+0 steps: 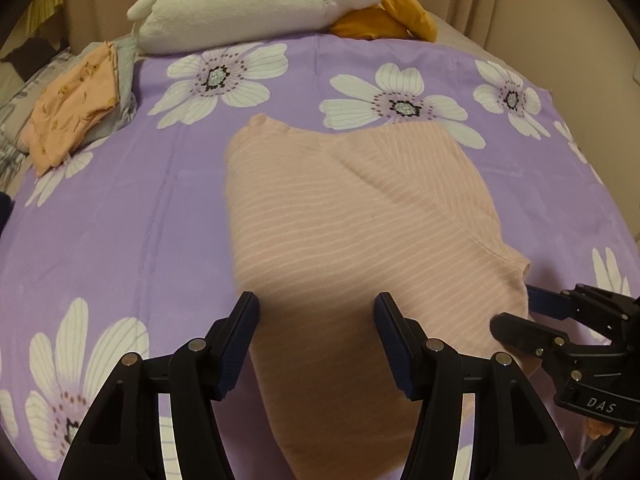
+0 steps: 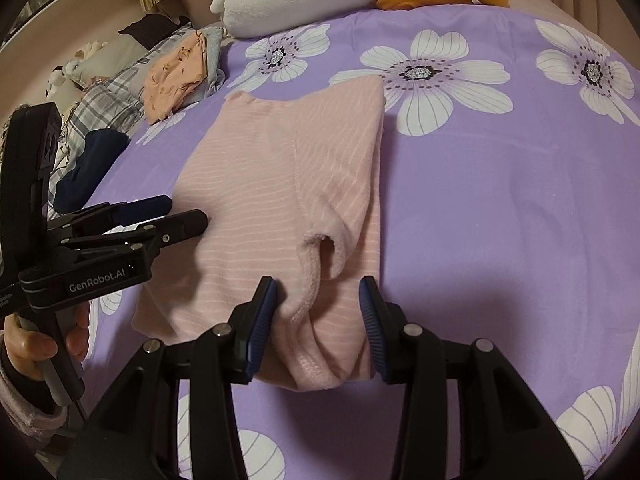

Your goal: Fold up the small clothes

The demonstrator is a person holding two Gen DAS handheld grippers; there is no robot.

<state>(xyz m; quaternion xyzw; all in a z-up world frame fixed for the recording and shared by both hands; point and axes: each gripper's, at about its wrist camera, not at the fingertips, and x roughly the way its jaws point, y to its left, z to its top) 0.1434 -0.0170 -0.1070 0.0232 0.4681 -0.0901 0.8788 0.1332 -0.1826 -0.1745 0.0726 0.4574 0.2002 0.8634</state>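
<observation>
Two grippers over pink striped garment (image 1: 344, 216), folded lengthwise, centre of frame on purple floral bedsheet (image 1: 120, 216). Left gripper (image 1: 316, 344) spread wide, garment's near end between fingers, nothing pinched. Right gripper (image 2: 318, 326) also parted, straddling bunched near hem, left pad touching fabric. Folded orange printed clothes (image 1: 72, 108) upper left on grey pile. White plush toy (image 1: 256, 0) with orange part along top edge.

L gripper (image 1: 316, 344) jaws open, R gripper (image 2: 318, 326) jaws open
</observation>
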